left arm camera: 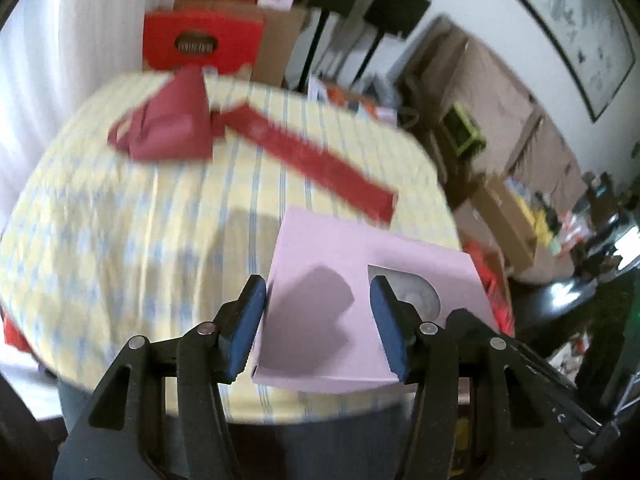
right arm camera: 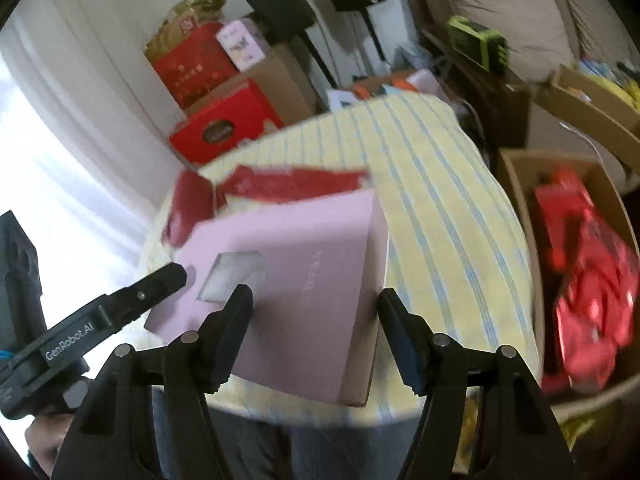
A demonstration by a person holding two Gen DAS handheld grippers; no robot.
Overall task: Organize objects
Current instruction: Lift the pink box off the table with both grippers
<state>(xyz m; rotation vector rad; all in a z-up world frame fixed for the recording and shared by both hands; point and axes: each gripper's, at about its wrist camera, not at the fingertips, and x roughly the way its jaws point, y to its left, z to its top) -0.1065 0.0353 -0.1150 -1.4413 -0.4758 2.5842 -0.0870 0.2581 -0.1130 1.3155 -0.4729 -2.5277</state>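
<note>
Surroundings: a round table [left arm camera: 120, 240] under a yellow, blue-striped cloth; behind it red gift boxes [left arm camera: 200, 46] and cardboard cartons; a carton of red packets [right arm camera: 588, 276] just beside the table.
In the way: a long red strip [left arm camera: 320, 160] and a dark red pouch [left arm camera: 172, 128] lie on the cloth beyond the box.
Pink box [right arm camera: 304, 292]: flat, pale pink, faint lettering on one face, a clear window in the lid; it sits at the table's near edge, partly over it.
Left gripper [left arm camera: 318, 316]: jaws apart above the lid, pads not pressing.
Right gripper [right arm camera: 316, 332]: jaws wide, straddling the box's corner; contact with the box cannot be told.
</note>
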